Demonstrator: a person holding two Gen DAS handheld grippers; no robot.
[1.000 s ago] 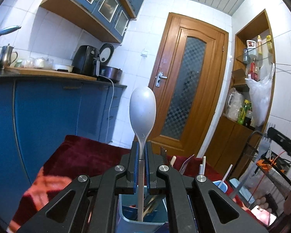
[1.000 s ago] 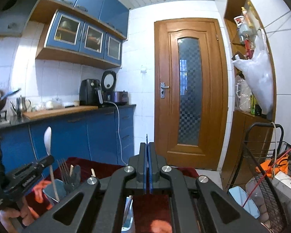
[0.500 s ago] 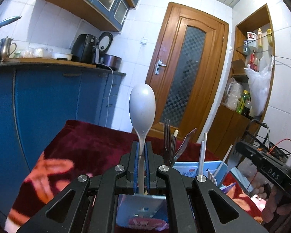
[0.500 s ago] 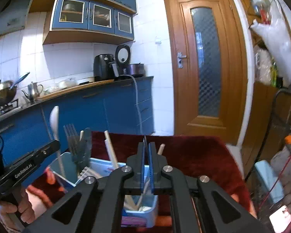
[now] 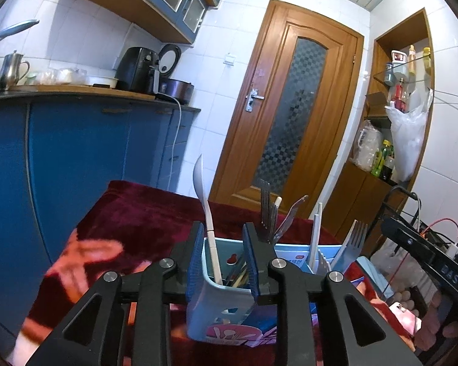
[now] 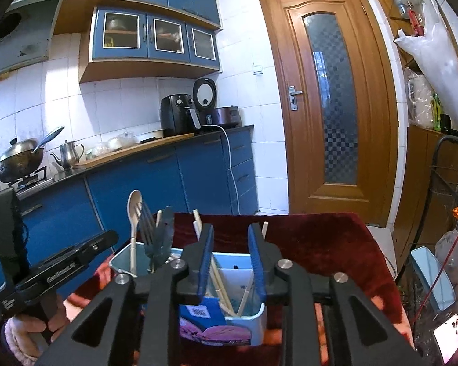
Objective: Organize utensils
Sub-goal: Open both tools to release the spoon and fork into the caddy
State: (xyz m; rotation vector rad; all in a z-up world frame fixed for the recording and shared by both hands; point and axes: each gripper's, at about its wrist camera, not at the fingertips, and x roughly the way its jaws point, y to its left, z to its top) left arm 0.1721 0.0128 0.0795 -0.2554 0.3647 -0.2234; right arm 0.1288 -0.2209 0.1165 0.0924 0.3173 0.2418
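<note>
My left gripper has just spread its jaws; the white spoon they pinched a second ago now stands free between them at twelve o'clock, in the holder. My right gripper has also just opened, nothing pinched, chopsticks below. Beyond lies the red cloth.

Smooth matt plastic spoon; glossy pale-blue plastic holder; metal forks; plush red velvet cloth; varnished wooden door.
</note>
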